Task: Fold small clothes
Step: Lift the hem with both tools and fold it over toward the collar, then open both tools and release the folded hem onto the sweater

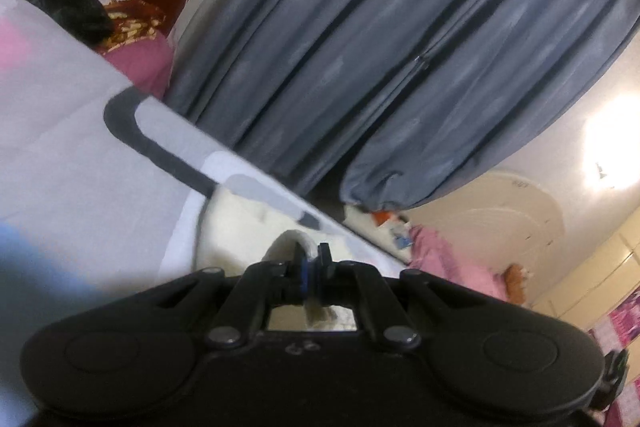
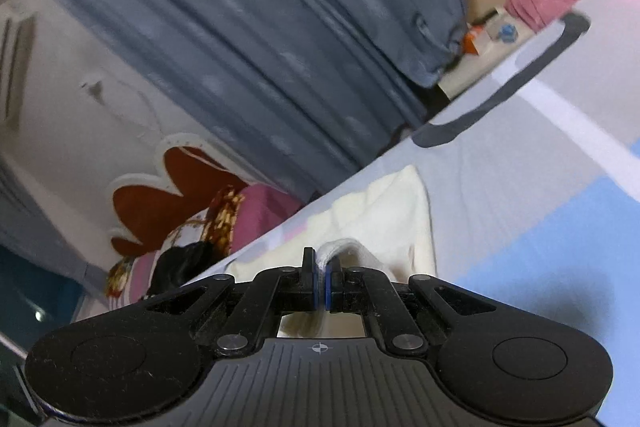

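1. So, both of our grippers are clamped onto the same piece of clothing — a small cream-white garment [image 2: 384, 215] lying on the bed sheet [image 2: 520, 187].
2. Left gripper [image 1: 310, 269]: the jaws are pinched together on a rolled white edge of the garment [image 1: 240, 223], which bulges up just ahead of the fingertips. More of the fabric shows through the gap in the linkage behind them.
3. Right gripper [image 2: 322, 275]: same deal, jaws squeezed together with a thin white hem caught between the blue pads. From there the cloth spreads away from us across the sheet, ending in a pointed corner.
4. The bed sheet [image 1: 80, 163] is pale lavender with a light blue patch, a bit of pink and a dark grey curved band near its far edge.
5. Past the edge of the bed hangs a big grey-blue curtain [image 1: 400, 39] — it fills most of both views, which are tilted pretty hard.
6. Off to one side there's a pile of pink bedding [image 2: 264, 203] with something black [image 2: 180, 263] resting on it, plus a white-and-maroon headboard [image 2: 168, 187] behind.
7. Left view also catches a bright light [image 1: 612, 147] on the wall, blown out.
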`<act>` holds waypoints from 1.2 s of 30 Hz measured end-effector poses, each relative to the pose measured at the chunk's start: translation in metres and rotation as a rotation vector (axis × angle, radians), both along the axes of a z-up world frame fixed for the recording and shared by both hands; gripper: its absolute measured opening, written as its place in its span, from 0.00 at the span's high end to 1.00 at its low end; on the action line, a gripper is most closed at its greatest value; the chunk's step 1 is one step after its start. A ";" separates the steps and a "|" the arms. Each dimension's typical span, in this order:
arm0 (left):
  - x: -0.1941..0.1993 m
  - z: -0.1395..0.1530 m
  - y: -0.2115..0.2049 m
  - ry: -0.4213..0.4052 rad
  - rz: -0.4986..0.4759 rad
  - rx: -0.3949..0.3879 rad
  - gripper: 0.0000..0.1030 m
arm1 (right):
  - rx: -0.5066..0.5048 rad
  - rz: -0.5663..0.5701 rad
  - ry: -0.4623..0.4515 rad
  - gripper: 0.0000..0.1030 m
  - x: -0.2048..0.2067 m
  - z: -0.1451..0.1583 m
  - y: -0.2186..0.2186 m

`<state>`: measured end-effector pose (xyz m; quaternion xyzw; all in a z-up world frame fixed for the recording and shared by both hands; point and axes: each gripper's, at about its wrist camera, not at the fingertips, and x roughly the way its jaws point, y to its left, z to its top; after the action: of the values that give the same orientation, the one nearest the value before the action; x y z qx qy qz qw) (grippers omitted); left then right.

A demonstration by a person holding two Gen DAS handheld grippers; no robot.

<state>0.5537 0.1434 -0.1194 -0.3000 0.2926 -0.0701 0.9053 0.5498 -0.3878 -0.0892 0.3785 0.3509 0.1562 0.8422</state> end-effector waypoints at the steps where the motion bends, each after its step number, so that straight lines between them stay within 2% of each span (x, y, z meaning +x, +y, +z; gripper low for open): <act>1: 0.005 -0.005 0.002 0.007 -0.005 0.014 0.97 | 0.000 0.006 0.008 0.98 0.013 -0.008 0.001; 3: 0.016 -0.015 0.003 -0.004 -0.036 0.044 0.94 | 0.024 0.036 0.021 0.98 0.032 -0.022 0.005; 4: 0.018 -0.018 0.004 -0.010 -0.039 0.046 0.84 | 0.016 0.039 0.012 0.98 0.037 -0.025 0.005; 5: 0.016 -0.019 0.007 -0.024 -0.037 0.036 0.66 | -0.012 0.032 -0.002 0.95 0.041 -0.027 0.006; 7: 0.014 -0.022 0.014 -0.052 0.013 0.010 0.43 | -0.059 -0.017 -0.033 0.62 0.043 -0.029 0.006; 8: 0.015 -0.023 0.017 -0.060 0.030 0.000 0.39 | -0.087 -0.048 -0.067 0.40 0.040 -0.028 0.005; 11: 0.009 -0.024 0.026 -0.097 0.037 0.006 0.40 | -0.093 -0.096 -0.125 0.41 0.029 -0.029 -0.003; 13: 0.010 -0.023 0.023 -0.077 -0.007 0.098 0.44 | -0.120 -0.077 -0.153 0.43 0.024 -0.029 -0.004; 15: 0.017 -0.021 0.015 -0.057 -0.061 0.177 0.45 | -0.205 -0.009 -0.170 0.52 0.025 -0.028 0.008; 18: 0.029 -0.023 0.000 -0.034 -0.129 0.268 0.51 | -0.342 0.078 -0.164 0.57 0.030 -0.030 0.033; 20: 0.037 -0.027 -0.012 0.004 -0.151 0.338 0.65 | -0.414 0.121 -0.162 0.61 0.031 -0.033 0.048; 21: 0.040 -0.028 -0.018 0.017 -0.152 0.381 0.68 | -0.457 0.133 -0.161 0.67 0.031 -0.036 0.058; 22: 0.040 -0.029 -0.021 0.016 -0.158 0.406 0.81 | -0.510 0.144 -0.158 0.70 0.031 -0.038 0.066; 23: 0.041 -0.029 -0.024 0.011 -0.163 0.423 0.97 | -0.540 0.150 -0.162 0.84 0.030 -0.040 0.072; 24: 0.040 -0.028 -0.025 0.001 -0.159 0.433 0.97 | -0.558 0.156 -0.168 0.97 0.029 -0.040 0.075; 27: 0.028 -0.017 -0.026 -0.095 -0.121 0.434 0.97 | -0.592 0.128 -0.215 0.98 0.022 -0.039 0.079; 29: 0.023 -0.011 -0.030 -0.151 -0.112 0.442 0.97 | -0.576 0.089 -0.259 0.98 0.011 -0.034 0.071; 32: 0.037 -0.014 -0.041 -0.120 -0.130 0.491 0.97 | -0.599 0.068 -0.277 0.98 0.008 -0.033 0.070; 34: 0.054 -0.028 -0.047 -0.018 -0.153 0.530 0.94 | -0.627 0.069 -0.222 0.98 0.018 -0.042 0.072; 35: 0.056 -0.034 -0.048 -0.004 -0.156 0.534 0.92 | -0.638 0.074 -0.174 0.98 0.025 -0.051 0.073; 36: 0.053 -0.032 -0.047 -0.018 -0.138 0.529 0.84 | -0.634 0.083 -0.128 0.98 0.030 -0.058 0.072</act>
<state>0.6070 0.0966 -0.1514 -0.0316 0.3125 -0.0556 0.9477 0.5801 -0.3155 -0.1468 0.0721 0.3435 0.0970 0.9313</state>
